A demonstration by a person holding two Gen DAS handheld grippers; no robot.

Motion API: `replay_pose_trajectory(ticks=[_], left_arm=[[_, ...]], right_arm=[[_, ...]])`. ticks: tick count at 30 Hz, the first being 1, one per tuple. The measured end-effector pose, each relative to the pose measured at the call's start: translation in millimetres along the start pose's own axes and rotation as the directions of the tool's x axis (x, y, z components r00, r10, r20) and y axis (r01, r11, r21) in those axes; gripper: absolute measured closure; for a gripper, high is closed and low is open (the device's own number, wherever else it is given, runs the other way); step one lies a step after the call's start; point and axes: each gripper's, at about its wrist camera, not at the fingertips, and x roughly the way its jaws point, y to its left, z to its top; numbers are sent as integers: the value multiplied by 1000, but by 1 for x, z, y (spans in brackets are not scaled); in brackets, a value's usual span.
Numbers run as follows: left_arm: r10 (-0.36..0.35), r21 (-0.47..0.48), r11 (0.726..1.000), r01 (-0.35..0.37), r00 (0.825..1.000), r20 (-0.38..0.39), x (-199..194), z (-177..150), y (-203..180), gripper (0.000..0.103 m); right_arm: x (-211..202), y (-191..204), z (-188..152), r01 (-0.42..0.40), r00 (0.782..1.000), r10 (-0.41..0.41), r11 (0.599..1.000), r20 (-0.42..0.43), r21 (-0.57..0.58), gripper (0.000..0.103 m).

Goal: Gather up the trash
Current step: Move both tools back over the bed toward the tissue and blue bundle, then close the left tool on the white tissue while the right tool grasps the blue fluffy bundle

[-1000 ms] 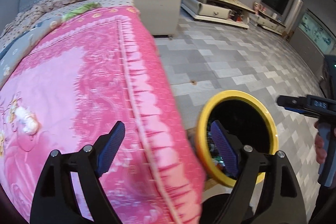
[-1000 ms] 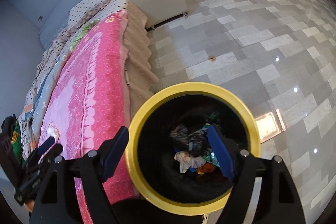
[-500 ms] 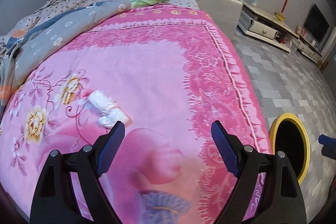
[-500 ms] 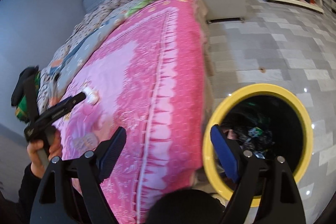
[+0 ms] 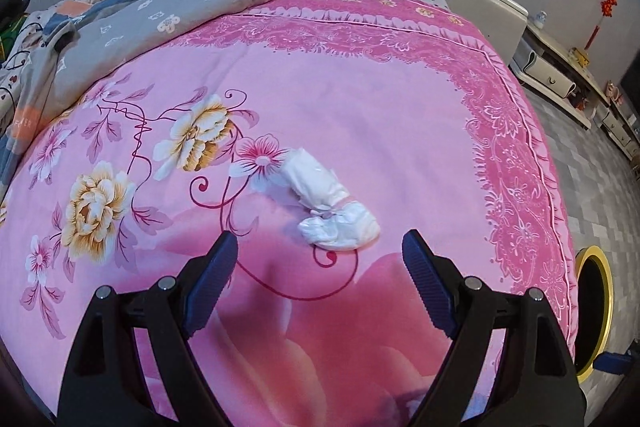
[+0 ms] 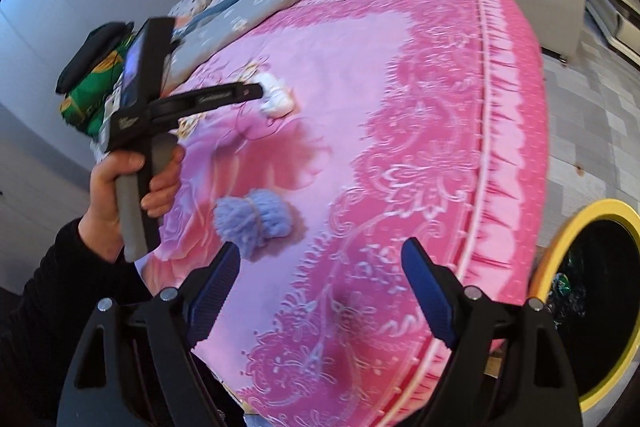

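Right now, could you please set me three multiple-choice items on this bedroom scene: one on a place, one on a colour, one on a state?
1. Where does the white crumpled wrapper lie?
A. on the pink floral bedspread
B. inside the bin
C. on the tiled floor

2. What colour is the rim of the trash bin?
A. red
B. yellow
C. white

3. How does the left claw stand?
A. shut on the wrapper
B. shut with nothing in it
C. open, with nothing between its fingers

Answers:
1. A: the wrapper rests on the bedspread just ahead of the left claw, beside a printed flower.
2. B: the right wrist view shows a yellow ring around the bin's dark inside, on the floor beside the bed.
3. C: both blue fingers stand wide apart, and the wrapper lies beyond their tips.
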Motion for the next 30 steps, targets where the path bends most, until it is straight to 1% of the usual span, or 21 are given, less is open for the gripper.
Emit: replay_pose_trajectory(ticks=[4, 9, 15, 18, 22, 24, 30], left_arm=[[8, -24, 1000, -8, 1000, -17, 15, 4, 10, 23], [2, -53, 999, -3, 999, -32, 33, 12, 19, 23], [-3, -46, 999, 1, 999, -36, 50, 23, 18, 23], [1, -45, 999, -3, 999, -49, 62, 27, 17, 23], [-40, -60, 998, 37, 997, -62, 74, 30, 16, 23], [-55, -42, 998, 52, 997, -58, 78, 31, 11, 25], [-113, 32, 993, 115, 992, -58, 87, 28, -10, 43]], right_arm=[[20, 23, 4, -13, 1000, 12, 999, -25, -52, 20], [43, 42, 8, -28, 998, 23, 995, -52, -97, 20], [68, 59, 12, -21, 997, 10, 989, -77, -149, 20], [82, 65, 15, 12, 996, -27, 984, -81, -176, 20], [100, 65, 17, -5, 993, -15, 985, -114, -175, 20], [108, 64, 16, -5, 992, -18, 983, -126, -181, 20], [125, 56, 20, -24, 990, 1, 986, -141, -165, 28]])
